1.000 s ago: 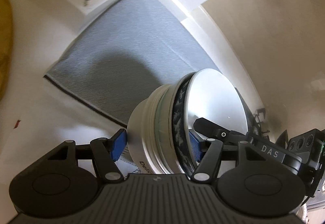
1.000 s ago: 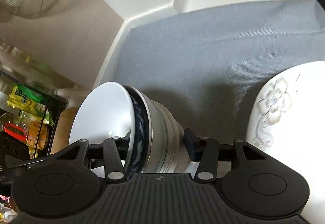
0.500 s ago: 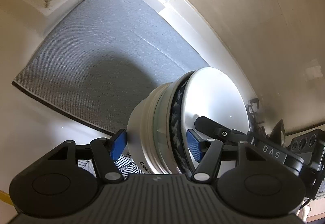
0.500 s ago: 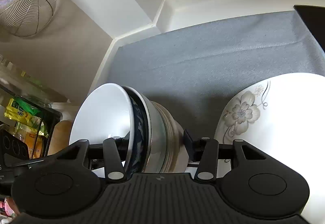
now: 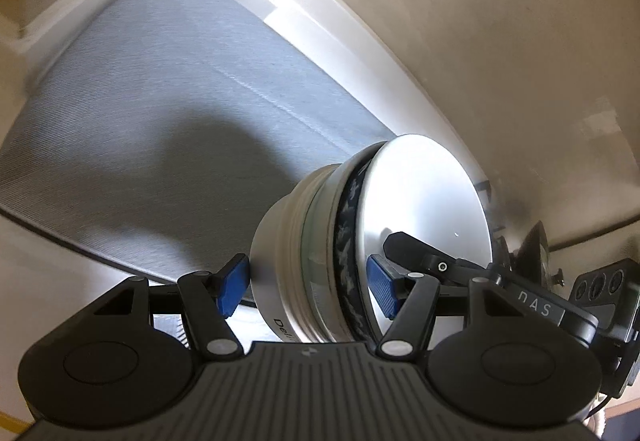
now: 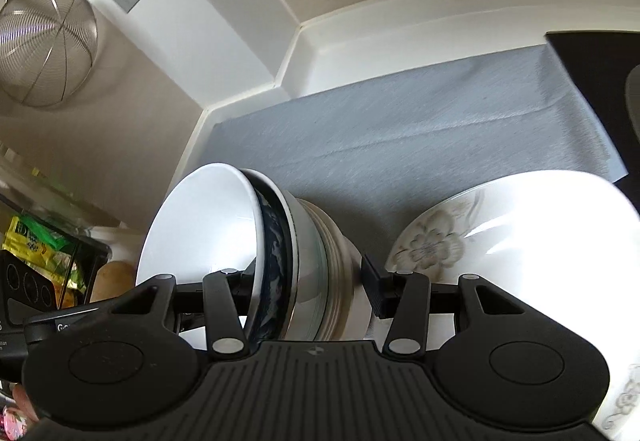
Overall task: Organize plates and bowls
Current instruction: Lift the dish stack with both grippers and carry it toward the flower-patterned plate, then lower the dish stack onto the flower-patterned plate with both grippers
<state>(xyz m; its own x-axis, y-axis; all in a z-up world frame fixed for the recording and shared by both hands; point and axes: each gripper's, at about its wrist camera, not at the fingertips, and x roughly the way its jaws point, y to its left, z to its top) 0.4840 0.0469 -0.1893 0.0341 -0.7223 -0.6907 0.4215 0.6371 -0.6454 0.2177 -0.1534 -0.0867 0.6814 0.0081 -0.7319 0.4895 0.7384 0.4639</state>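
The left tongs (image 5: 308,287) straddle a nested stack of bowls (image 5: 360,261) turned on its side: one blue pad (image 5: 232,283) sits by the stack's pale ribbed base, apparently touching it, and the other lies against the white inside of the innermost bowl, so these tongs appear to clamp the stack through its depth. The right tongs (image 6: 308,285) meet the same nested stack of bowls (image 6: 280,261) from the opposite side, one finger inside the white bowl and the black pad (image 6: 374,291) just beside the base; a sliver of gap shows there, so I cannot tell whether they truly grip. The stack hangs between both tongs, above the grey woven mat (image 6: 400,145) on the white table (image 5: 52,273). Its long axis runs crosswise to the fingers, mouth pointing right in the left wrist view and left in the right wrist view, with the dark-blue patterned rim second from the inside. Neither hand is nearer; both share it. Just to the right lies a white plate with a grey flower print (image 6: 500,241), near the base. Setting the stack down likely calls for tipping the mouth upward first.
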